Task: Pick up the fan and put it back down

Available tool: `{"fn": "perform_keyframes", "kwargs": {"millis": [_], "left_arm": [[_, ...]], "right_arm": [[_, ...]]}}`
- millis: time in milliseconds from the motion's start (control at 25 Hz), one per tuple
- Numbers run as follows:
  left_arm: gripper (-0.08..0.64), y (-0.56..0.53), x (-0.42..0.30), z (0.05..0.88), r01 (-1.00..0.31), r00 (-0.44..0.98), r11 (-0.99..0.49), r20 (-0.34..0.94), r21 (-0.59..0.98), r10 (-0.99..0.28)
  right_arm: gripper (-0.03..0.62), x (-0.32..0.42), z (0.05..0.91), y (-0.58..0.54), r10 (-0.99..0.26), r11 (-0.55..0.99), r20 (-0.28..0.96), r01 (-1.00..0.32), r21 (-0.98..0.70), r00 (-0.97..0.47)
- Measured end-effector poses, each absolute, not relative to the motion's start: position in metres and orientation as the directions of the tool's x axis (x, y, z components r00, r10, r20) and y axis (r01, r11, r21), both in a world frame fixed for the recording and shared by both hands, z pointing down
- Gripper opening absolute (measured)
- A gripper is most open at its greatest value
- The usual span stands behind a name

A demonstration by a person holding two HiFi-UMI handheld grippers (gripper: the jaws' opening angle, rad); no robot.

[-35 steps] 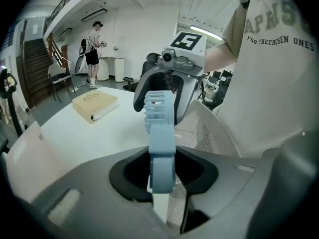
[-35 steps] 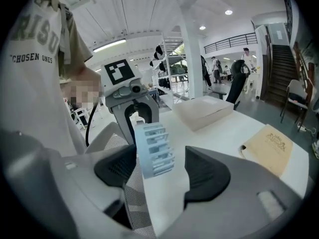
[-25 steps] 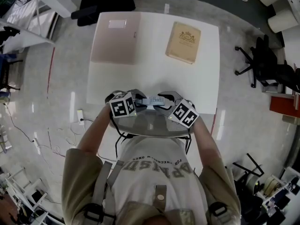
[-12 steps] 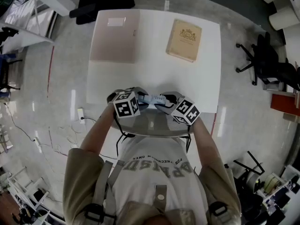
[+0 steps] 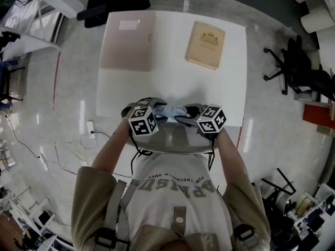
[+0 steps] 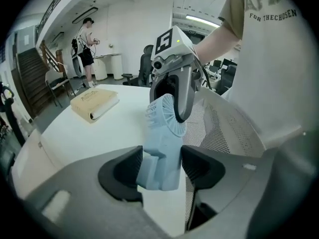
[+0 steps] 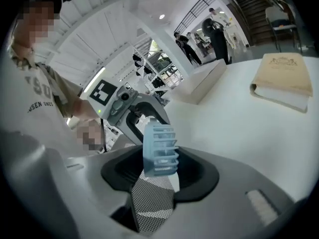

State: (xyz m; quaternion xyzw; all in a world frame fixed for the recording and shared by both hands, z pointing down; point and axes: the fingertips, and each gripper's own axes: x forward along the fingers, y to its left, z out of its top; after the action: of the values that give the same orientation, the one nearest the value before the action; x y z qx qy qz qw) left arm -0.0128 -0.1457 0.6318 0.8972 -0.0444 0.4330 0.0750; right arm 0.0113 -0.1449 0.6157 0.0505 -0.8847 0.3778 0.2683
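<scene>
Room: open office with a pale floor; office chair (image 5: 293, 69) off to one side.
Surface: white table (image 5: 172, 72), bare across its middle.
Far items: pink folder (image 5: 128, 43) at the far left of the table and tan book (image 5: 205, 45) at the far right. Both lie flat, well apart from the work.
Task item: light blue hand fan (image 6: 162, 148). It is carried at the table's near edge, between the two tools, over a perforated grey panel (image 6: 219, 128). Its head is up and its handle lower.
Left gripper (image 6: 159, 164): its jaws have just been opening. The fan's handle stands between them, and the pads look slack beside it rather than pressing.
Right gripper (image 7: 160, 169): its jaws have just been closing. The fan's grilled head sits between them and appears clamped front to back.
Change since a second ago: the right gripper's marker cube has rolled round. The fan has barely shifted from its spot at the near edge.
Meaning for the task (judgement): the fan's weight is passing from the handle grip to the head grip. The pick-up looks done and the set-down is not yet done.
Caution (judgement): a hold on the thin grille alone may let the fan swing or slip.
</scene>
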Motion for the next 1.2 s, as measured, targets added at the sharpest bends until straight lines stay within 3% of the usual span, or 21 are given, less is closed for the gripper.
{"fn": "perform_keyframes", "kwargs": {"millis": [440, 680, 920, 1200], "left_arm": [[0.284, -0.154, -0.01, 0.635, -0.106, 0.577, -0.992, 0.807, -0.076, -0.123], [0.285, -0.149, -0.004, 0.642, 0.031, 0.529, -0.979, 0.834, -0.203, -0.157], [0.227, -0.147, 0.003, 0.65, 0.061, 0.516, -0.967, 0.838, -0.246, -0.18], [0.224, -0.151, 0.006, 0.652, 0.044, 0.511, -0.967, 0.838, -0.249, -0.192]], "right_arm": [[0.183, 0.015, 0.626, -0.148, 0.149, 0.482, 0.379, -0.267, -0.834, -0.914], [0.183, 0.026, 0.639, -0.145, 0.184, 0.383, 0.366, -0.277, -0.881, -0.912], [0.183, 0.027, 0.637, -0.146, 0.197, 0.332, 0.327, -0.251, -0.909, -0.924], [0.183, 0.029, 0.64, -0.148, 0.203, 0.296, 0.318, -0.252, -0.921, -0.926]]}}
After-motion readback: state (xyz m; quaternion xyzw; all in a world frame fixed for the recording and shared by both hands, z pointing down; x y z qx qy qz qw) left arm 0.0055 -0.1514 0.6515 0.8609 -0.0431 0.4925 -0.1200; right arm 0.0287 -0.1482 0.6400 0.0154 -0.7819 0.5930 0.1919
